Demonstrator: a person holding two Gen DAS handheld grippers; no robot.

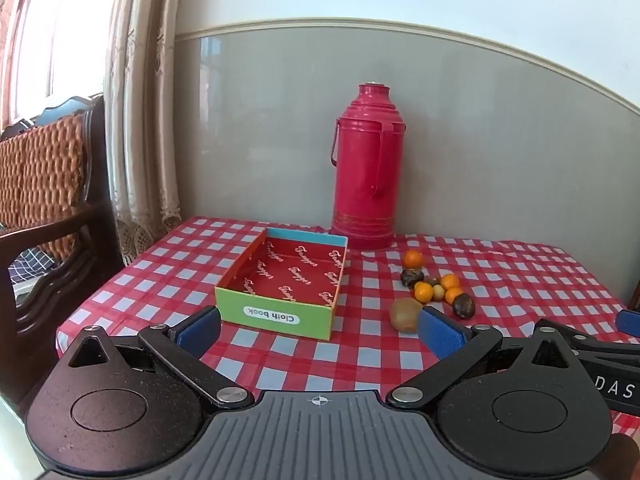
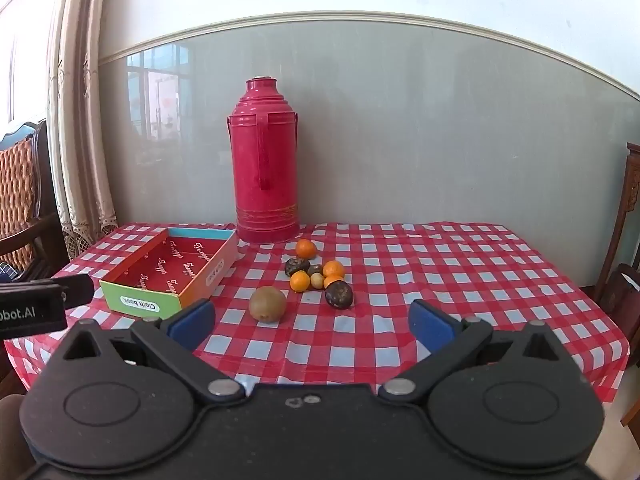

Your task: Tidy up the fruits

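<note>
An open cardboard box [image 1: 288, 280] with a red printed inside and a green front stands on the checked table; it also shows in the right wrist view [image 2: 172, 276]. To its right lies a loose cluster of fruit: a brown kiwi [image 2: 267, 304], several small oranges [image 2: 300, 281], dark wrinkled fruits [image 2: 338, 295] and a small pale one [image 2: 317, 280]. The kiwi [image 1: 405, 314] sits by my left gripper's right finger. My left gripper [image 1: 320, 330] is open and empty, before the box. My right gripper [image 2: 312, 322] is open and empty, short of the kiwi.
A tall red thermos [image 2: 264, 164] stands at the back against the grey wall. A wooden chair with an orange cushion [image 1: 44, 168] and a curtain [image 1: 136, 112] are left of the table. Dark wooden furniture [image 2: 624, 248] stands to the right. The red-white tablecloth [image 2: 460, 280] hangs over the front edge.
</note>
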